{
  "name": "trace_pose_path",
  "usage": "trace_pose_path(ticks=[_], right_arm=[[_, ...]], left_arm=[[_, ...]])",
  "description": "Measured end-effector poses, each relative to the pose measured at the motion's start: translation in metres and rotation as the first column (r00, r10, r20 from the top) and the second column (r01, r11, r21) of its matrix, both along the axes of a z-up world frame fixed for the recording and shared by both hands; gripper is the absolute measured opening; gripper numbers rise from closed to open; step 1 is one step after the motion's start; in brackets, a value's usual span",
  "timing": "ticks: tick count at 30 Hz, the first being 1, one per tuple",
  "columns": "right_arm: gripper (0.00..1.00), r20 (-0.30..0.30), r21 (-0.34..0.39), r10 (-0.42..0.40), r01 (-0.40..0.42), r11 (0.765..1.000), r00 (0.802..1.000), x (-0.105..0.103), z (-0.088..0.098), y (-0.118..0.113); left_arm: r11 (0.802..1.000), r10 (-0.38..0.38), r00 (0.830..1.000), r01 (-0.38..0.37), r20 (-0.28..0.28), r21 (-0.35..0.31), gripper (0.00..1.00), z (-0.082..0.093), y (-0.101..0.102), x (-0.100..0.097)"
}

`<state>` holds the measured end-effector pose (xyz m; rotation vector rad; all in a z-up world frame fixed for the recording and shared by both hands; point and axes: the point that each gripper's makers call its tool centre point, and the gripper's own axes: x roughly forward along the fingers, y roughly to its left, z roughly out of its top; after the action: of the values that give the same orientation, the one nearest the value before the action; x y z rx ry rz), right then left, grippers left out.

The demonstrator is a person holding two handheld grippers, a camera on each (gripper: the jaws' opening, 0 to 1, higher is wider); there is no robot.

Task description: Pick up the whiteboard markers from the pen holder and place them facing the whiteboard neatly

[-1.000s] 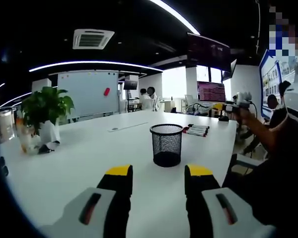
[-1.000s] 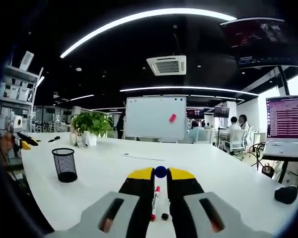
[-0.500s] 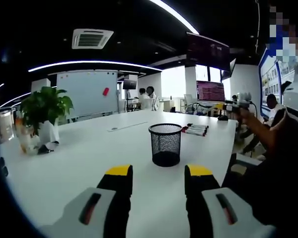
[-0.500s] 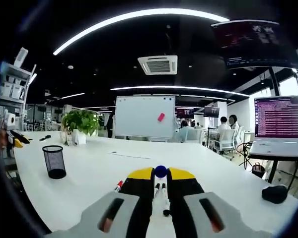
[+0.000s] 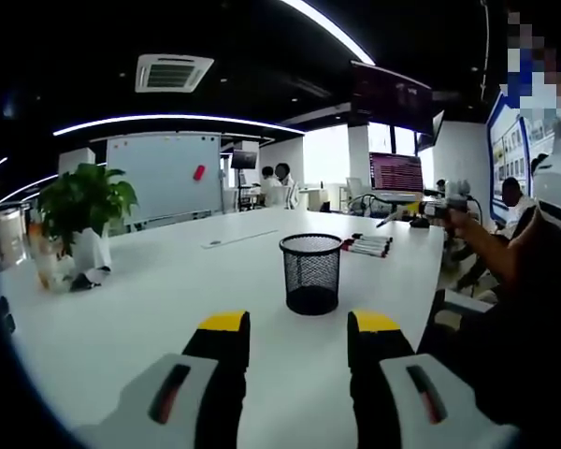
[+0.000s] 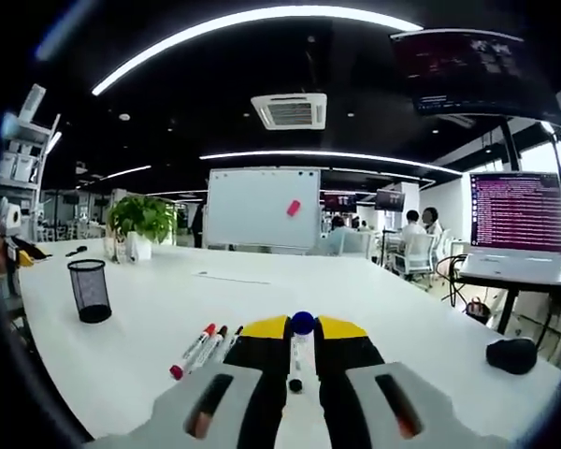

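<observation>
Blue-capped marker clamped between right tongs.

Both views look low along their own tongs across the worktop toward the far whiteboard, sharing the mesh holder.

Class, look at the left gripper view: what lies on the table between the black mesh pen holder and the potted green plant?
Nothing: in the left gripper view, only bare white table lies between the black mesh pen holder and the potted green plant.
</observation>
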<state>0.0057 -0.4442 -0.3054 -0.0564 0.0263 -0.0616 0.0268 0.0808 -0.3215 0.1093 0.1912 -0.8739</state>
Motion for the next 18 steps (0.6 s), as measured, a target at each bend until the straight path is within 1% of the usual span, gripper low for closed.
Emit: trace_pose_path(ticks=[8,15,18], right_arm=[[0.13,-0.031,0.012,-0.015,0.015,1.0,0.999,0.0,-0.013,-0.009],[0.13,-0.084,0.032,-0.026,0.029,0.999,0.996,0.005,-0.034,-0.014],[0.13,-0.105,0.032,-0.028,0.032,0.999,0.994,0.009,-0.038,-0.014]], left_arm=[[1.0,0.001,1.0,-0.001,-0.004,0.002,0.43,-0.001,0.001,0.0],[1.0,0.001,1.0,-0.001,-0.003,0.001,0.43,-0.001,0.0,0.0],[1.0,0.0,1.0,0.0,-0.004,0.002,0.43,-0.001,0.0,0.0]])
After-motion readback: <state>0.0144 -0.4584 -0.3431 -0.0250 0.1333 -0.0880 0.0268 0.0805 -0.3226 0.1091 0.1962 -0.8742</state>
